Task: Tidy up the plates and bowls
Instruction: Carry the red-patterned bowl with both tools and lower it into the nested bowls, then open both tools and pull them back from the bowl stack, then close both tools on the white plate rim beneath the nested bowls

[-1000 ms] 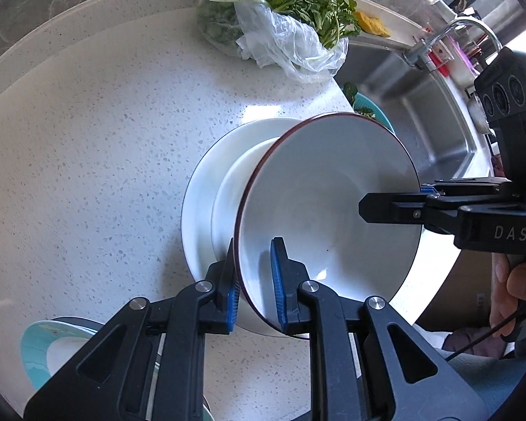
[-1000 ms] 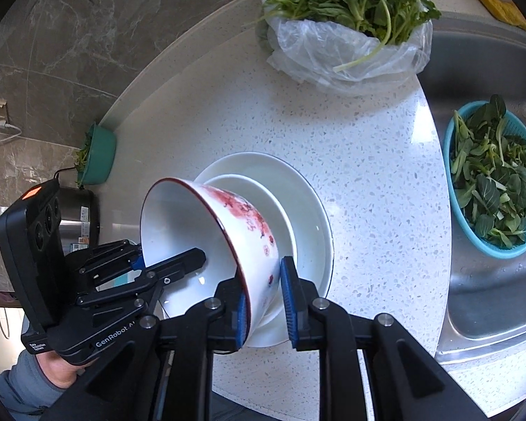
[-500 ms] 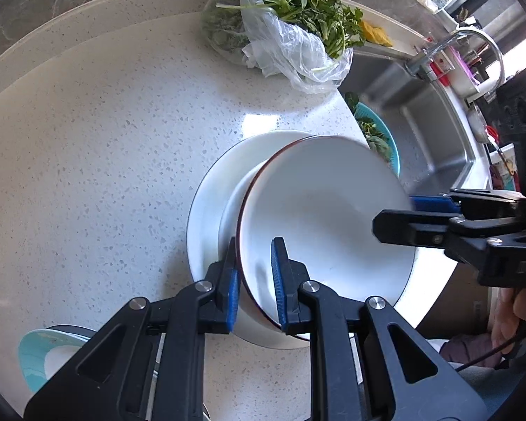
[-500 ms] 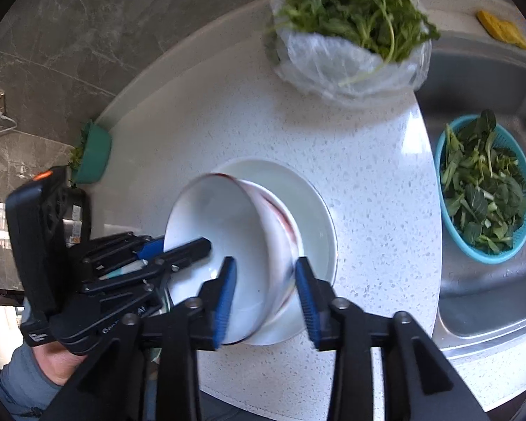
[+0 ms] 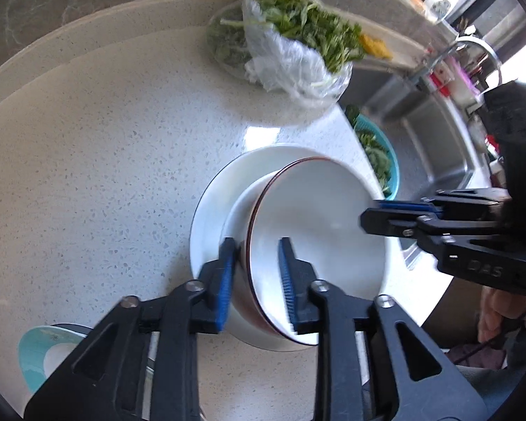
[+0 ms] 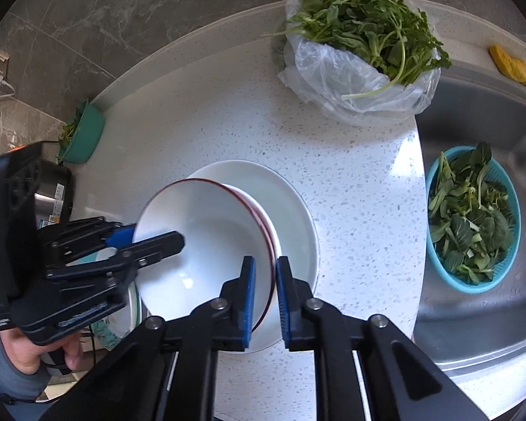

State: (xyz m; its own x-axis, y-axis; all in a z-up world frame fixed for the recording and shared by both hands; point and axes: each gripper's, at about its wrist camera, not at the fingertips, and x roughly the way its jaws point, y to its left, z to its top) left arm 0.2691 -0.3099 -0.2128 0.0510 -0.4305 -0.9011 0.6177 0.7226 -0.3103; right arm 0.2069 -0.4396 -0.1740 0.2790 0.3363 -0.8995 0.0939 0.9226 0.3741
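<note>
Left wrist view, left to right: teal plate at the near left edge, partly hidden. Then the left gripper, jaws just been opening, now spread with the near rim of the red-rimmed bowl between them and the pads not pressing on it. The bowl sits on a shallow white dish on the big white plate, mid-counter, toward the near right edge. It looks slightly off-centre, and I cannot tell if it is fully seated. On the right side of the bowl the right gripper has just been closing and looks pinched on the rim. The bag of greens is well apart at the far side, and the blue basket sits in the sink to the right. Risks as I judge them: one claw loose and one clamped means any pull by the right hand tips or drags the bowl, since nothing holds the left side. That could clack it on the dish or chip the rim. The left inner finger is inside the bowl, so lifting out at an angle could hook the rim and tilt it. The stack is close to the counter edge, so a sideways shove could push it off. A glazed rim may slip out of the pinch.
</note>
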